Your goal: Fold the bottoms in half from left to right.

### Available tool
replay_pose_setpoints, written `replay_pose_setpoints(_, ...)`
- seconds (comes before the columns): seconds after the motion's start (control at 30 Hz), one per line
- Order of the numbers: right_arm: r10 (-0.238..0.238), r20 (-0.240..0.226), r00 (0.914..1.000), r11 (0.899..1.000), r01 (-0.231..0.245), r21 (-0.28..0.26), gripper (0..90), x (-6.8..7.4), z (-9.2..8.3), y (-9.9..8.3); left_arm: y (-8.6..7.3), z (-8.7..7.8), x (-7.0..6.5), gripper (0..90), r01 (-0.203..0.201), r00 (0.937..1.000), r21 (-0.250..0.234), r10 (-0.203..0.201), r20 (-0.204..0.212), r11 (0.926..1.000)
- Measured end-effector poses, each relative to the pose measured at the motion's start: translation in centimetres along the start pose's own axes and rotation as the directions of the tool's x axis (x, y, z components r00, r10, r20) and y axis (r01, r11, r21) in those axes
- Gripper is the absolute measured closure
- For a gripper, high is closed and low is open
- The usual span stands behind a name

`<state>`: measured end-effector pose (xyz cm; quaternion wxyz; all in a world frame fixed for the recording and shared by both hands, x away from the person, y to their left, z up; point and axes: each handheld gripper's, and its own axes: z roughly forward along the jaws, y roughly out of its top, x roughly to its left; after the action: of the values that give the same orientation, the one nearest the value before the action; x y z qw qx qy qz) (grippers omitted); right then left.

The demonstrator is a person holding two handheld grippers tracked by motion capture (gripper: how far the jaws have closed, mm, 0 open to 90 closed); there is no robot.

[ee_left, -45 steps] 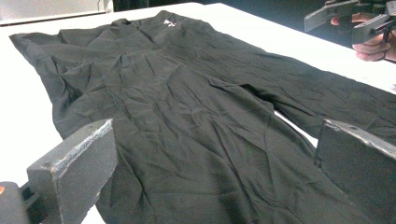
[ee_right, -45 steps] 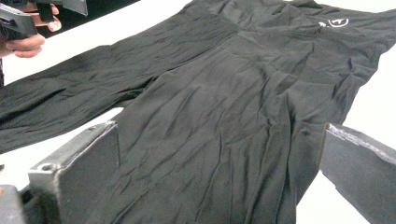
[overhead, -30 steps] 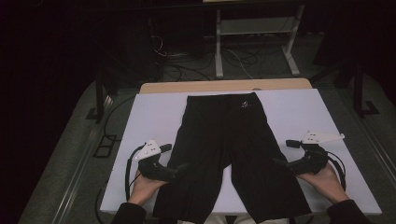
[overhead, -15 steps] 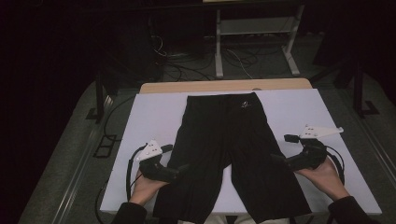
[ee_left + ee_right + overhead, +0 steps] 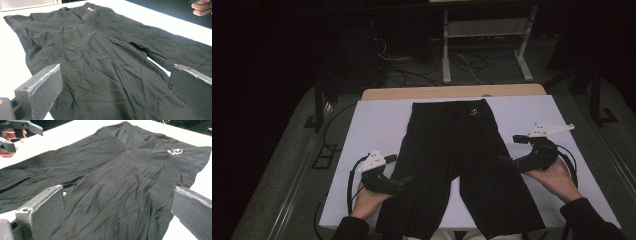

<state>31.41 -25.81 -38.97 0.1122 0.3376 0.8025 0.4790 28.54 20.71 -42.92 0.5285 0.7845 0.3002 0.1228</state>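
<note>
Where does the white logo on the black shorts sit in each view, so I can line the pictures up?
High view: white logo at upper centre, near the waistband at the table's far side.
Left gripper view: logo at top, left of centre.
Right gripper view: logo at upper right.
Shared landmark: the black shorts' crotch split.

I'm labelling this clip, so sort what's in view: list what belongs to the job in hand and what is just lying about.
Part of the job:
- black shorts, spread flat on the white table
- left gripper, jaws open at the left leg's edge
- right gripper, jaws open at the right leg's edge

Just lying about:
- cables on the floor beyond the table
- white metal stand behind it
</note>
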Motion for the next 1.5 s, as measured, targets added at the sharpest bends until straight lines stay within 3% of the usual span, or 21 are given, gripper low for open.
replay_pose_setpoints(0.4, -0.021, -0.006, 0.9998, 1.0, 0.021, 0.002, 0.0, -0.1, 0.8, 2.3, 0.0, 0.0, 0.0, 0.0, 0.002, 1.0, -0.001, -0.002, 0.001, 1.0)
replay_pose_setpoints(1.5, -0.072, -0.018, 0.9973, 0.997, 0.072, 0.04, 0.0, -0.2, 6.8, 8.9, 0.0, 0.0, 0.1, 0.0, 0.004, 1.0, -0.005, -0.004, 0.006, 1.0)
